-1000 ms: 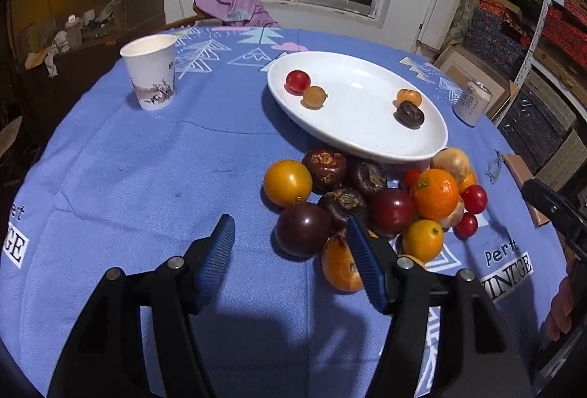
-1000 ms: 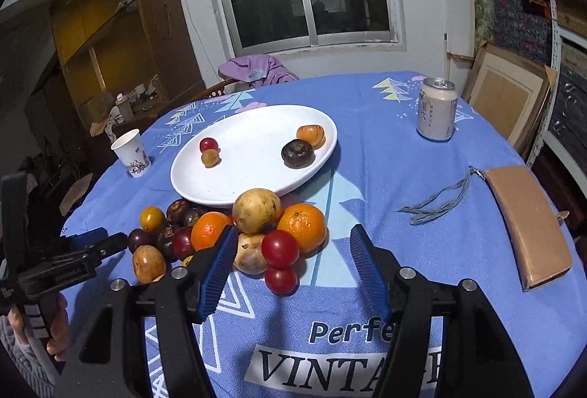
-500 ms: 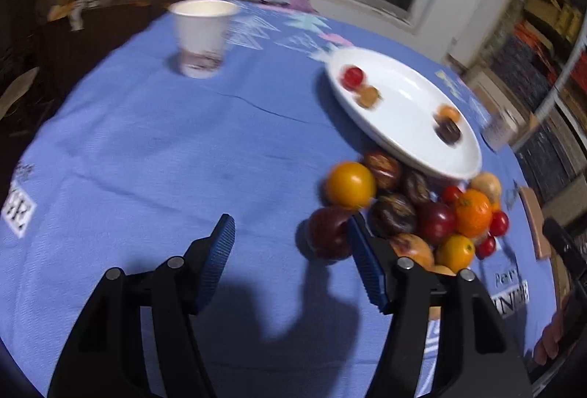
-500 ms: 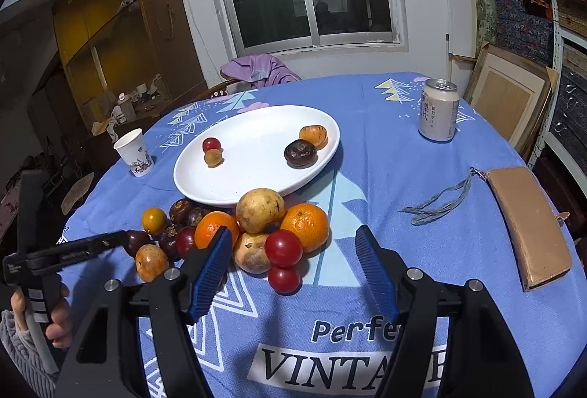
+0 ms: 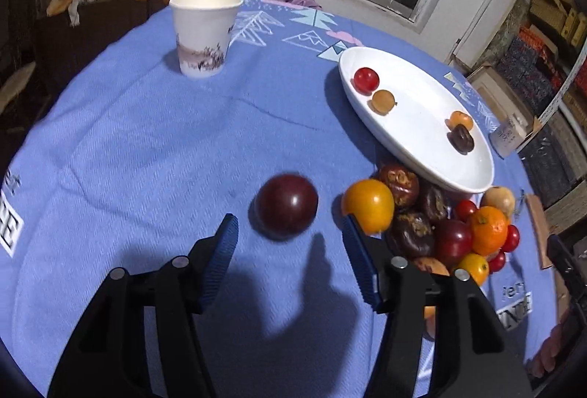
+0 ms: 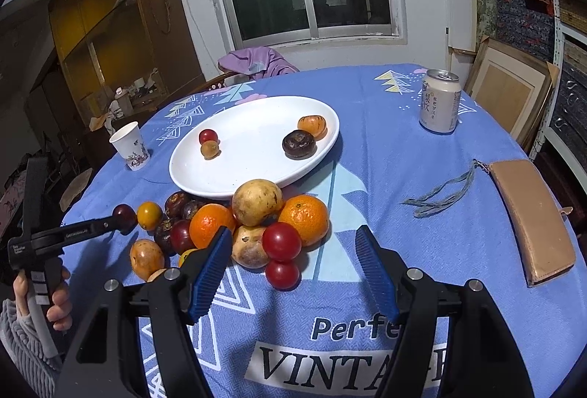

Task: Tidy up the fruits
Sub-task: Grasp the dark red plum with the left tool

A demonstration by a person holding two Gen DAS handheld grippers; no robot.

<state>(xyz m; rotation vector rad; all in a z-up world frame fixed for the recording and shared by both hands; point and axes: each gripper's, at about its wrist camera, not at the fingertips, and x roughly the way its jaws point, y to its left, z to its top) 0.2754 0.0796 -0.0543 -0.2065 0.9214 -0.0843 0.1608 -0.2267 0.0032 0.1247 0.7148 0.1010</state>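
Note:
A dark purple plum lies alone on the blue cloth, just ahead of my open left gripper, apart from the pile. It also shows in the right wrist view at the left gripper's tip. The fruit pile of oranges, red tomatoes and dark fruits lies right of it, below the white plate, which holds several small fruits. My right gripper is open and empty, just before a red tomato at the near side of the pile.
A paper cup stands at the far left. A drink can stands at the back right. A tan wallet with a grey cord lies at the right. The table edge curves close on the left.
The left gripper has swung left, away from the pile. The dark plum now lies apart from the pile, in front of the open jaws. The right gripper has barely moved.

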